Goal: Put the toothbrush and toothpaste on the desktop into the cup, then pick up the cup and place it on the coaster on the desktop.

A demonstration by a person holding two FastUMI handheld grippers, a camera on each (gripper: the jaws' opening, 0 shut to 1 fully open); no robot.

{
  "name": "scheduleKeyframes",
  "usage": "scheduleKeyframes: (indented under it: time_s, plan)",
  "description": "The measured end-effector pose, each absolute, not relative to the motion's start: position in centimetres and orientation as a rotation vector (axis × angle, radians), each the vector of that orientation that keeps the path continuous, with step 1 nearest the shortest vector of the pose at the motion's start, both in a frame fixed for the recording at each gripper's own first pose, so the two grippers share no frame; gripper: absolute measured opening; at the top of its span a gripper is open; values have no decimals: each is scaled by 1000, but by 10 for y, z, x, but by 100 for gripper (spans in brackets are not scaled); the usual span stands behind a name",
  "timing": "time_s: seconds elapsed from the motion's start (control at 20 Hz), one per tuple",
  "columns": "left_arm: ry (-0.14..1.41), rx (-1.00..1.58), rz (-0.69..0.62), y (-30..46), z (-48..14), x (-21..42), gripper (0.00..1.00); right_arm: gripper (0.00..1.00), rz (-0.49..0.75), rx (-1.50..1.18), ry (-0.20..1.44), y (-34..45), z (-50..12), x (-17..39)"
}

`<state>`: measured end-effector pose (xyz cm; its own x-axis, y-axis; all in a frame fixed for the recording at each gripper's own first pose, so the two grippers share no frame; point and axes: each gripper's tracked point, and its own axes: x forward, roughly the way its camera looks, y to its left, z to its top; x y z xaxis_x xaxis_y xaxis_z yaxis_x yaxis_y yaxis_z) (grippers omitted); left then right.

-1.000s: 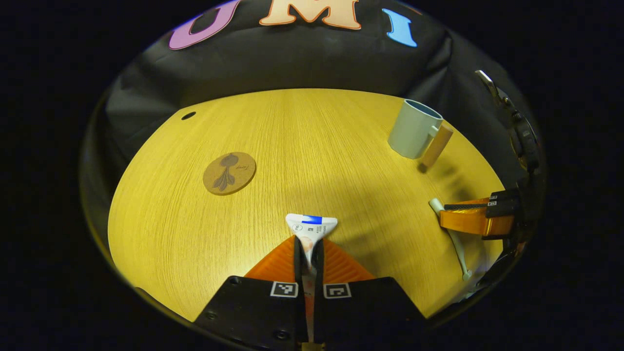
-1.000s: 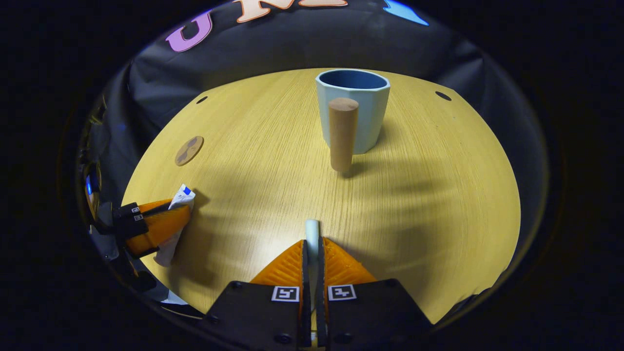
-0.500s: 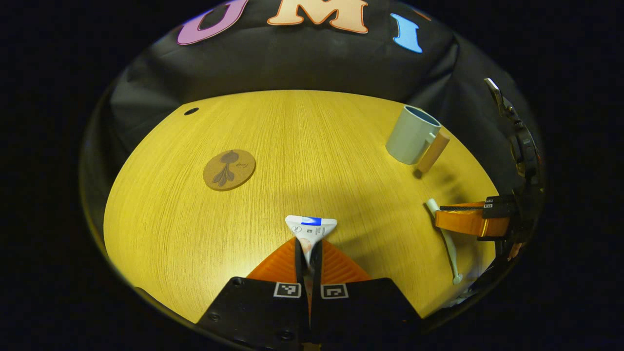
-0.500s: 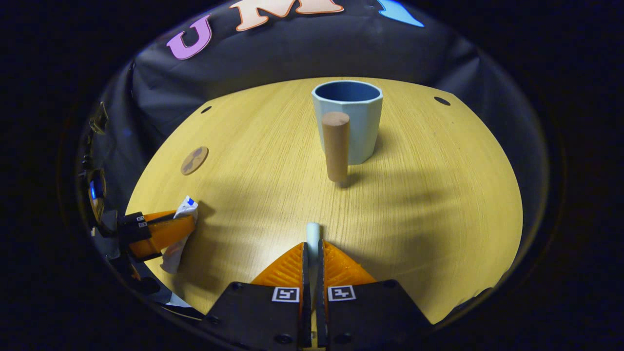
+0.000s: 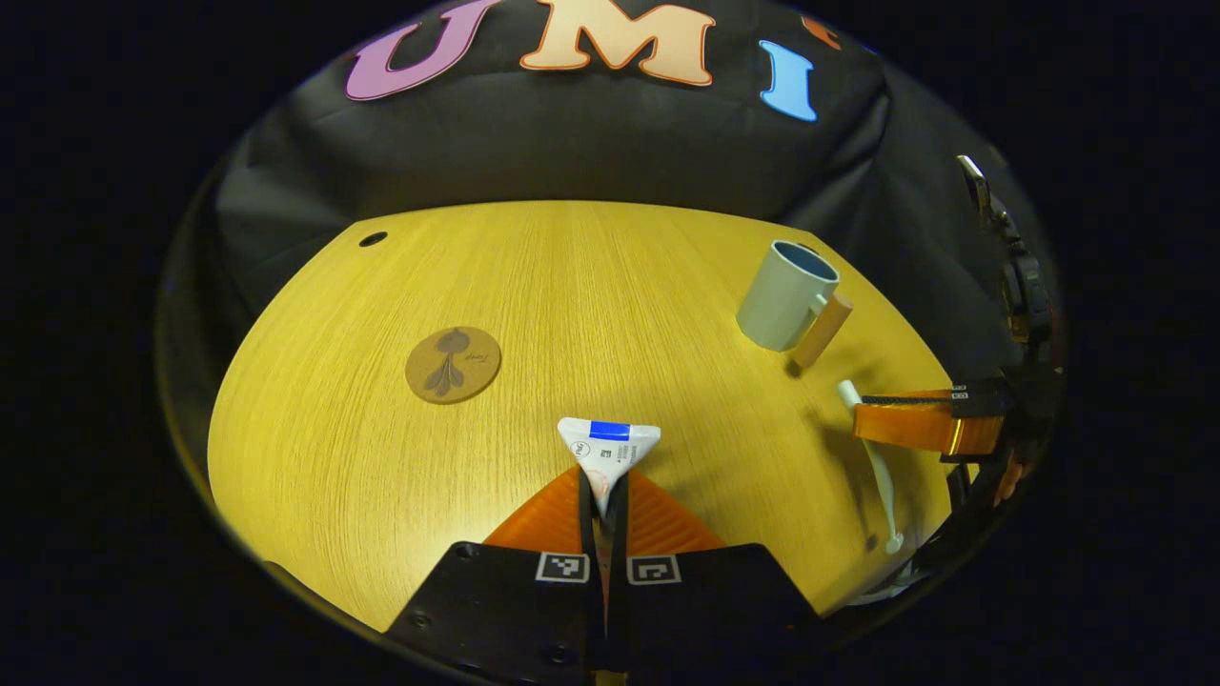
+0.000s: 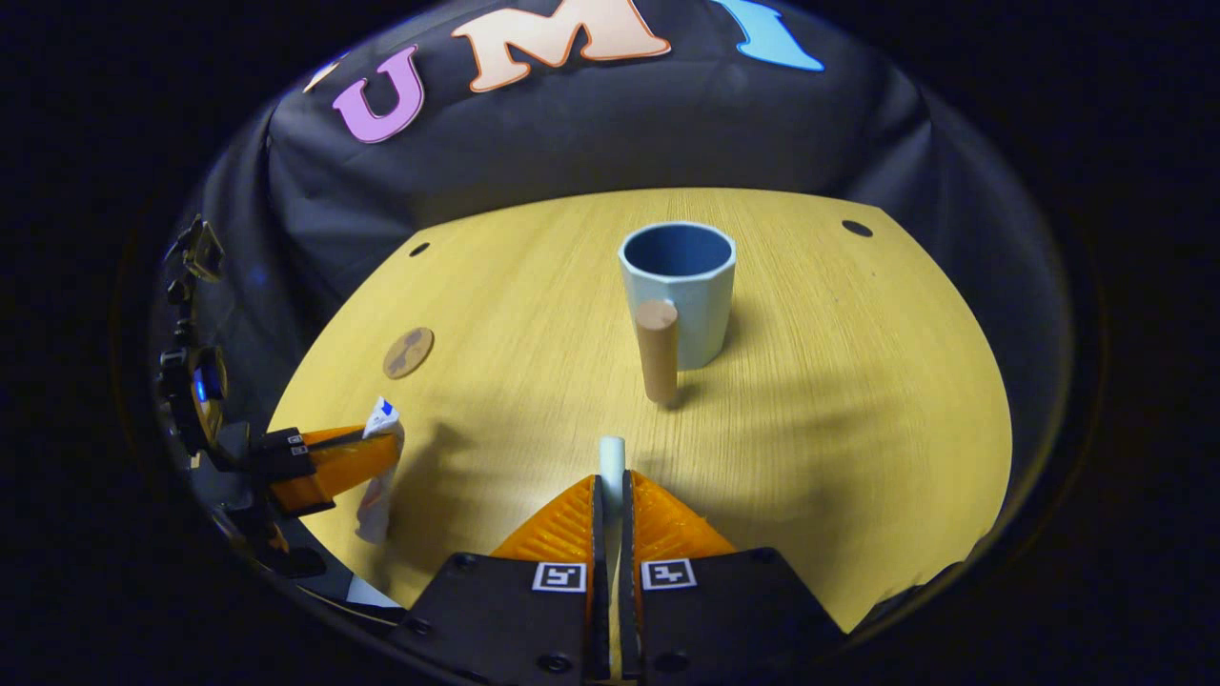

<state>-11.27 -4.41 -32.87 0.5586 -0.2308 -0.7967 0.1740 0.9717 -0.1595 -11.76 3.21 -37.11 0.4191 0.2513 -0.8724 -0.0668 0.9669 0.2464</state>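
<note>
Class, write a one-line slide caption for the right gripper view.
Right gripper clamps the toothbrush, facing the empty cup on the desktop.

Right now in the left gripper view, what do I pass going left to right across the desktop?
Coaster → toothpaste clamped in the left gripper → cup → toothbrush clamped in the right gripper.

both hand-held grippers have risen, lifting toothpaste [image 5: 610, 450] and toothbrush [image 6: 611, 457] higher.

Upright empty cup [image 6: 678, 291]; toothpaste [image 5: 608, 450], toothbrush [image 5: 872, 453] aloft
</note>
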Motion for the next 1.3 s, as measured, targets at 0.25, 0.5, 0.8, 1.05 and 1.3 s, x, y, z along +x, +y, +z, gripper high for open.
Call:
scheduleKeyframes:
  time_s: [0.25,0.5,0.8,1.05,1.3]
  plan:
    - [897,-60,-238,-44,-305,-99,0,7,212,206,1046,35,-339,-86]
    - [775,-86,-251,-51,-277,-74,0,7,220,206,981,35,-319,-60]
    - [695,-103,-263,-60,-255,-49,0,7,230,202,904,36,-293,-32]
    - [663,-101,-267,-63,-237,-40,0,7,228,195,787,31,-263,13]
    - [653,-109,-249,-64,-223,-43,0,7,192,219,678,20,-253,54]
